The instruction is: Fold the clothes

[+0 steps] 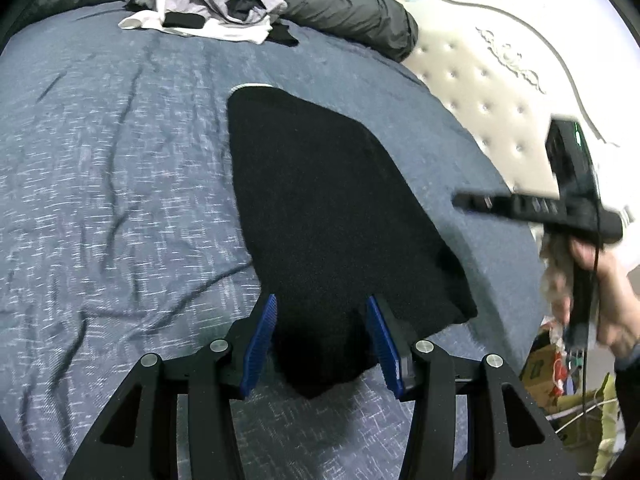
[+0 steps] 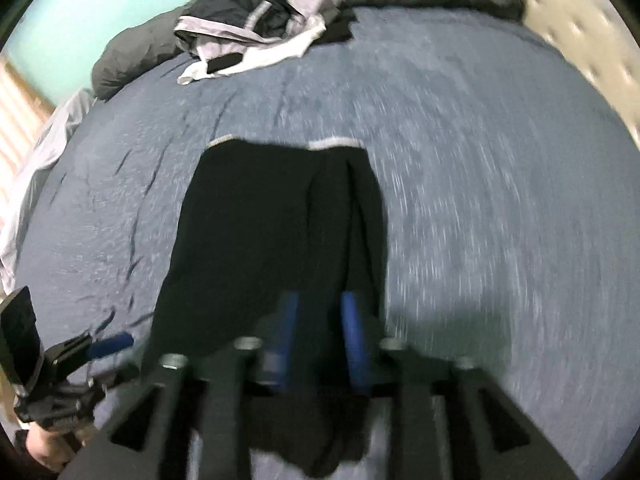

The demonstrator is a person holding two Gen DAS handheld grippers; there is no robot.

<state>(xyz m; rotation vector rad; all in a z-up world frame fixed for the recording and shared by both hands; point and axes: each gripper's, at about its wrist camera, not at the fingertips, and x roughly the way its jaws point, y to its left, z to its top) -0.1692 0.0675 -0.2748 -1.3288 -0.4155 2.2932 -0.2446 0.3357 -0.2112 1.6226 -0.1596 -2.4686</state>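
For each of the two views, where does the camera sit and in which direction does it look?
Left wrist: sits on the left gripper, looks down over the black garment toward the headboard; the right gripper and a hand show.
Right wrist: sits on the right gripper, blurred, looks down the garment toward the clothes pile; the left gripper shows.
Shared: blue bedspread, garment, pile.

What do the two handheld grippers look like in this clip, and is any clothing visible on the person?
Both grippers, left gripper and right gripper, have black angular linkage arms with silver pivot bolts and ribbed blue finger pads. A thin black cable hangs by the right unit's handle. A dark cuff shows at the wrist.
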